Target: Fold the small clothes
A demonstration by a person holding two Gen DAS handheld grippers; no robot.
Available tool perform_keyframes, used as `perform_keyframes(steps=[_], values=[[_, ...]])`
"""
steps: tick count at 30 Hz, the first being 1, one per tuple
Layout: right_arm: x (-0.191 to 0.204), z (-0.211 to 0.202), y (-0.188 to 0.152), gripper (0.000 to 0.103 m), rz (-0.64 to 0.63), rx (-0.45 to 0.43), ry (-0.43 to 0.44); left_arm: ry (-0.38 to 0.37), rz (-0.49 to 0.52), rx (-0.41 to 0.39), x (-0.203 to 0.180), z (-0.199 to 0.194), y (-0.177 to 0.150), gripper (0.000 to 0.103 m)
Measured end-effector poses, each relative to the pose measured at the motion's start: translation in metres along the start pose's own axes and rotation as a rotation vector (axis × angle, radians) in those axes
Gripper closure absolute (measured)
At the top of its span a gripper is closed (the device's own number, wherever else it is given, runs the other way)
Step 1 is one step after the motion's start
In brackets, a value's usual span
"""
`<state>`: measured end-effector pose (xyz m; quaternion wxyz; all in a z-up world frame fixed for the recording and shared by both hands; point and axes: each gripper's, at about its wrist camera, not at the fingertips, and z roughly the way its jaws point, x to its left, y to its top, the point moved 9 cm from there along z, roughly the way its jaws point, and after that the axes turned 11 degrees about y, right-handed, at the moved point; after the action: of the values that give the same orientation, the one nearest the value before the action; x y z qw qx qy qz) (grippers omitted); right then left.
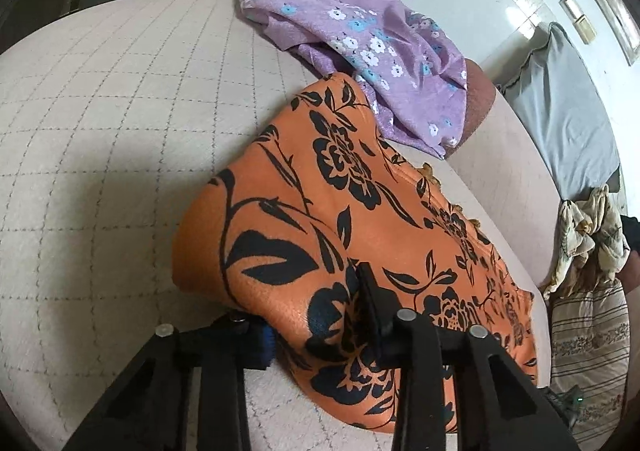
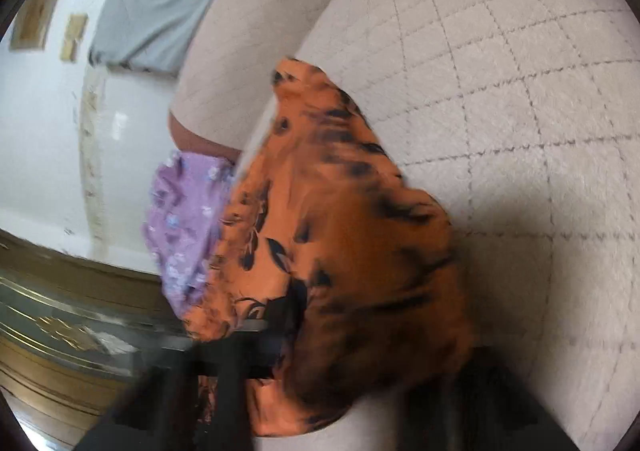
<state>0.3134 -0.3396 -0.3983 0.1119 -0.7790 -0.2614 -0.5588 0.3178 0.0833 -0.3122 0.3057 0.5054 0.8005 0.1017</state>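
1. I am in a home bedroom — under me is a quilted beige bed cover [image 1: 100,123].
2. A grey pillow [image 1: 568,111] and a striped pillow [image 1: 588,351] lie beside it.
3. Small frames [image 1: 580,19] hang on the white wall — clothes lie loose.

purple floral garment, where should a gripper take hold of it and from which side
Grip the purple floral garment at its loose lower hem, coming from the quilted cover side. It lies crumpled at the bed's far edge, and that corner drapes free next to the orange garment, so fingers could slide under a single layer there.
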Motion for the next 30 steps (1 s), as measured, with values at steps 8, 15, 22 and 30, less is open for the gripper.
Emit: perform_keyframes(steps=[8, 15, 22, 30], values=[[0.031, -0.022, -0.004, 0.092, -0.236, -0.113, -0.114, -0.051, 0.009, -0.048, -0.003, -0.024, 0.004, 0.082], [0.066, -0.072, -0.011, 0.095, -0.411, -0.227, -0.155, -0.094, 0.057, -0.103, -0.003, -0.070, -0.014, 0.083], [0.080, -0.117, -0.042, 0.095, -0.487, -0.236, -0.155, -0.087, 0.080, -0.072, 0.025, -0.095, -0.044, 0.083], [0.024, -0.121, -0.089, 0.094, -0.361, -0.061, -0.282, -0.037, 0.059, 0.067, 0.067, -0.077, -0.076, 0.072]])
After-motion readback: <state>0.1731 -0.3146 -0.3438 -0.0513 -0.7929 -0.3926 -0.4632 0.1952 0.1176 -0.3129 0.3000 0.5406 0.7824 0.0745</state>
